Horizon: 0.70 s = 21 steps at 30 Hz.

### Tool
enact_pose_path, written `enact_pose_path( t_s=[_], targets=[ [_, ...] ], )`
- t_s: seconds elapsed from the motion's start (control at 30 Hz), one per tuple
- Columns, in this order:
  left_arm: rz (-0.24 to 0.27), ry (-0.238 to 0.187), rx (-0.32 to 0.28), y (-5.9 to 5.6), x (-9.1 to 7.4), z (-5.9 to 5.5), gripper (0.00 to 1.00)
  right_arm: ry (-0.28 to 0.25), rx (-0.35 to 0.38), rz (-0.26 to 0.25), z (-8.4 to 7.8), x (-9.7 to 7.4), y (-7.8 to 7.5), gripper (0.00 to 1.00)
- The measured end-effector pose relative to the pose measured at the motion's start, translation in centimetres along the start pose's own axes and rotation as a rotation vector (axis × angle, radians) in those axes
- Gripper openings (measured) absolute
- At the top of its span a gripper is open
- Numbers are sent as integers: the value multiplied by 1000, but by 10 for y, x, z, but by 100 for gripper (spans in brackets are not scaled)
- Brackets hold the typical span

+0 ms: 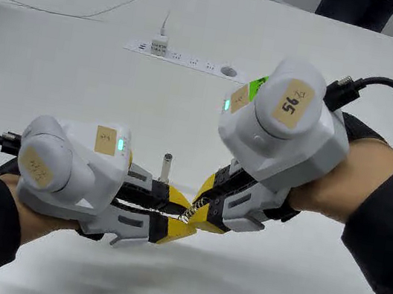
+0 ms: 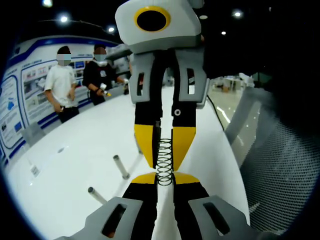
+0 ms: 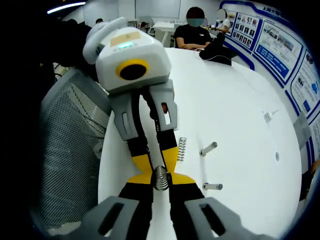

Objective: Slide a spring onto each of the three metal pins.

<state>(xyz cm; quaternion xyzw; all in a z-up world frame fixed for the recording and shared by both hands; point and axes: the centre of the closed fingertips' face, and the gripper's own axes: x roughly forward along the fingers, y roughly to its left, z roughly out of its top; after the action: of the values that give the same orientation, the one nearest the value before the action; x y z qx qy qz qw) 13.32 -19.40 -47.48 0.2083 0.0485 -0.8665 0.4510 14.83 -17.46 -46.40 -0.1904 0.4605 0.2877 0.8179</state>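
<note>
Head view first: the left gripper [image 1: 176, 215] and right gripper [image 1: 203, 207] meet tip to tip low over the white counter [image 1: 78, 89], with the spring [image 1: 191, 209] right where the yellow tips come together. A pin [image 1: 166, 166] stands upright just behind the left gripper. Further back there's a power strip [image 1: 188, 61] with a white plug [image 1: 159, 43] in it.

Left gripper view: the spring [image 2: 164, 161] runs lengthwise between the right gripper's [image 2: 165, 164] yellow jaws, which are clenched on it from above. Its lower end sits between the left gripper's [image 2: 165, 181] own yellow tips, and those are pinched in on it too. So both sets of jaws have hold of the same spring. Off to the side are a pin [image 2: 121, 166] and another pin [image 2: 96, 194], both bare. Two people stand well back, and a mesh chair [image 2: 285, 165] is on the other side.

Right gripper view: you see the spring [image 3: 160, 178] end-on, gripped at the right gripper's [image 3: 160, 183] tips, with the left gripper's [image 3: 157, 167] jaws closed on it from the far side. A loose spring [image 3: 182, 148] lies on the counter just beside one pin [image 3: 208, 148], not on it. Another pin [image 3: 213, 186] sits nearer, also bare. The mesh chair [image 3: 70, 125] shows here too.
</note>
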Motion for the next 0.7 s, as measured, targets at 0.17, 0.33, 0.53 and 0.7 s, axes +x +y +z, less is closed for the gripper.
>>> enact_pose_path(
  t_s=[0.17, 0.33, 0.53, 0.7],
  targets=[
    [1, 1, 7, 0, 0, 0, 11, 1, -4, 1, 1, 0, 0, 12],
    [3, -1, 11, 1, 0, 1, 11, 6, -9, 3, 2, -1, -1, 12],
    [11, 0, 9, 3, -2, 1, 13, 9, -9, -5, 2, -7, -4, 12],
    [21, 2, -3, 5, -7, 0, 15, 14, -3, -22, -1, -14, -10, 12]
  ],
)
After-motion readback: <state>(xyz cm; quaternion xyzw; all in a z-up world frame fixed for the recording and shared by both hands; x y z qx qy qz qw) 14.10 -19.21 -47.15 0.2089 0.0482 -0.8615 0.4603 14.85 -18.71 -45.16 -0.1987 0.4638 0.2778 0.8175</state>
